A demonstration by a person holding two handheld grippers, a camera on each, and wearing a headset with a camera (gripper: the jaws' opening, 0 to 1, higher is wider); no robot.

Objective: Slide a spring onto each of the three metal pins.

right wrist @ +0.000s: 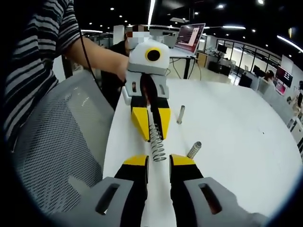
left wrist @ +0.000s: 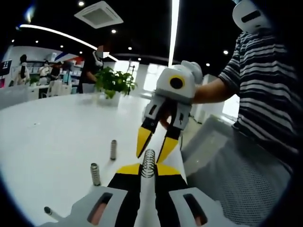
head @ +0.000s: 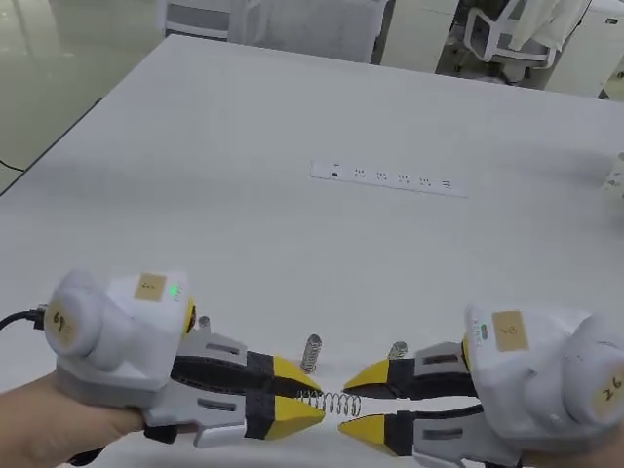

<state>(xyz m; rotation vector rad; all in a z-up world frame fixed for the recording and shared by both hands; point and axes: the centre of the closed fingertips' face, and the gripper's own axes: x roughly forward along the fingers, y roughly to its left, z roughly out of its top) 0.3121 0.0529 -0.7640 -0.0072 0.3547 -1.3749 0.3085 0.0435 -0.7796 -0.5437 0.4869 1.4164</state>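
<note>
1. The left gripper (head: 314, 398) (left wrist: 147, 168) (right wrist: 154, 135) has its fingers (left wrist: 128, 177) closed on a spring (head: 331, 400) (left wrist: 149, 163) (right wrist: 156, 142). They pinch one end, so the coil sticks straight out past the tips.
2. The spring lies level above the desk (head: 292, 117), bridging the gap between the two sets of fingers, which point tip to tip.
3. The right gripper (head: 349, 402) (left wrist: 150, 157) (right wrist: 159, 160) has its fingers (right wrist: 136, 165) spread apart. The free end of the spring just reaches in between their yellow tips, and I cannot tell whether it touches either one.
4. A pin (head: 311, 353) (left wrist: 95, 174) stands upright on the desk just beyond the left fingers, on their far side from the person. Coils show around it.
5. A second pin (head: 398, 349) (right wrist: 194, 149) stands upright just beyond the right fingers, on the same far side. It also wears coils in the right gripper view.
6. Both pins stand apart from the held spring and from all the fingers.
7. A white power strip (head: 390, 180) lies flat on the desk well beyond both sets of fingers.
</note>
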